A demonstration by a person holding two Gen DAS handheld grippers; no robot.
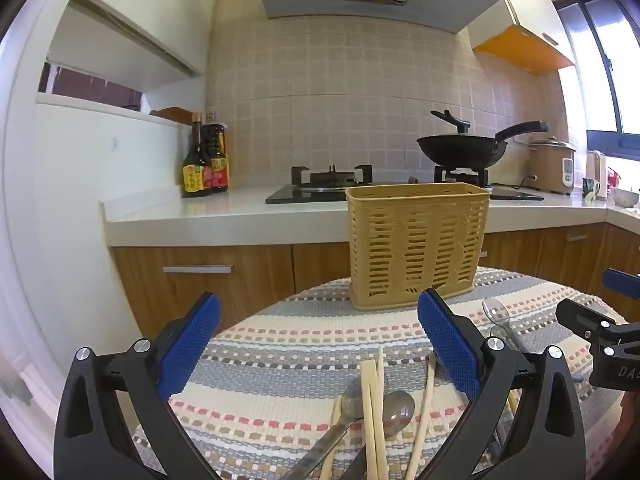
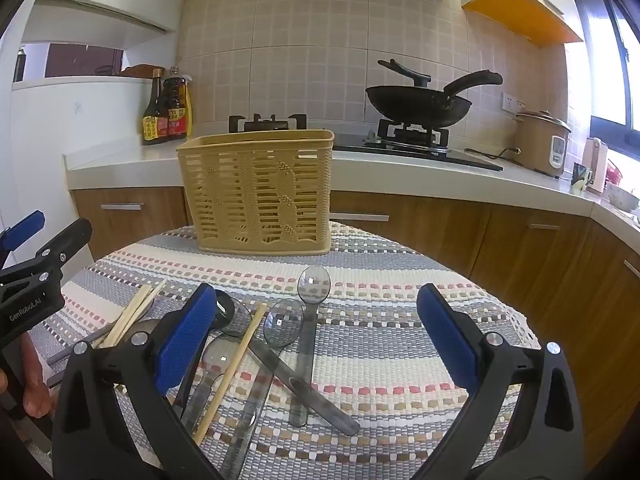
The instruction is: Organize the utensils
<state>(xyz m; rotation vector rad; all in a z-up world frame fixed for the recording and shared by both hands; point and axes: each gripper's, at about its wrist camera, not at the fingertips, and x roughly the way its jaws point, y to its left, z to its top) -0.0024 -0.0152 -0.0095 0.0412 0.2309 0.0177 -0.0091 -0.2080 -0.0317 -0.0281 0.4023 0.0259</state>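
Holding both tongs, my left gripper [image 1: 320, 344] and right gripper [image 2: 316, 340], fully spread and empty, I find the pale wooden chopsticks [image 1: 374, 412] lying lengthwise between my left fingers, short of the slotted yellow plastic basket [image 1: 416, 244].

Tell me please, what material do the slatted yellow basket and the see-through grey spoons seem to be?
Slatted yellow basket: probably moulded plastic, matte; its woven pattern looks cast rather than real weave. See-through grey spoons: likely clear tinted plastic, glossy; the striped cloth shows through them.
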